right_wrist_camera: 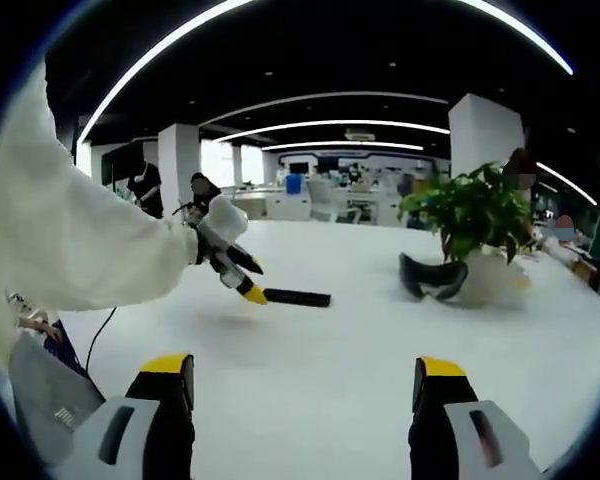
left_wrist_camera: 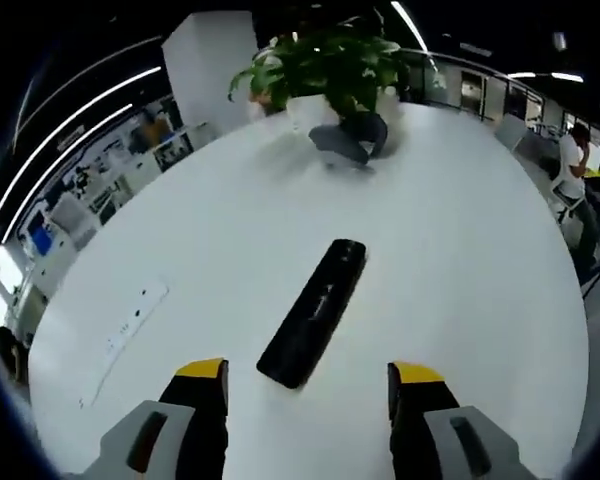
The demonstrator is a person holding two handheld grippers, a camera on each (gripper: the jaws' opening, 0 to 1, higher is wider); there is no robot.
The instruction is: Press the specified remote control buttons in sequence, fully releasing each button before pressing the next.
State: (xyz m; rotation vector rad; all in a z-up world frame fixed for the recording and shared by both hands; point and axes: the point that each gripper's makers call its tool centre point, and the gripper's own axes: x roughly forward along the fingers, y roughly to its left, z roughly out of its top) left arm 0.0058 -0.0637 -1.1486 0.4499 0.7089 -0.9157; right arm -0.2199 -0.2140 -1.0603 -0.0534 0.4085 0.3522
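A long black remote control (left_wrist_camera: 314, 312) lies on the round white table (left_wrist_camera: 460, 260), its near end between and just ahead of my left gripper (left_wrist_camera: 310, 375), which hovers open above it. In the right gripper view the same remote (right_wrist_camera: 296, 297) lies far off on the table, and the left gripper (right_wrist_camera: 242, 277), held by a white-sleeved arm (right_wrist_camera: 80, 245), points down at its left end. My right gripper (right_wrist_camera: 305, 385) stands open over bare table (right_wrist_camera: 310, 420), well short of the remote, nothing between its jaws.
A white remote-like strip (left_wrist_camera: 125, 340) lies at the table's left. A potted green plant (left_wrist_camera: 330, 60) and a dark headset (left_wrist_camera: 350, 140) stand at the far side, seen too as plant (right_wrist_camera: 475, 215) and headset (right_wrist_camera: 432, 275). People sit at the right edge (left_wrist_camera: 577, 165).
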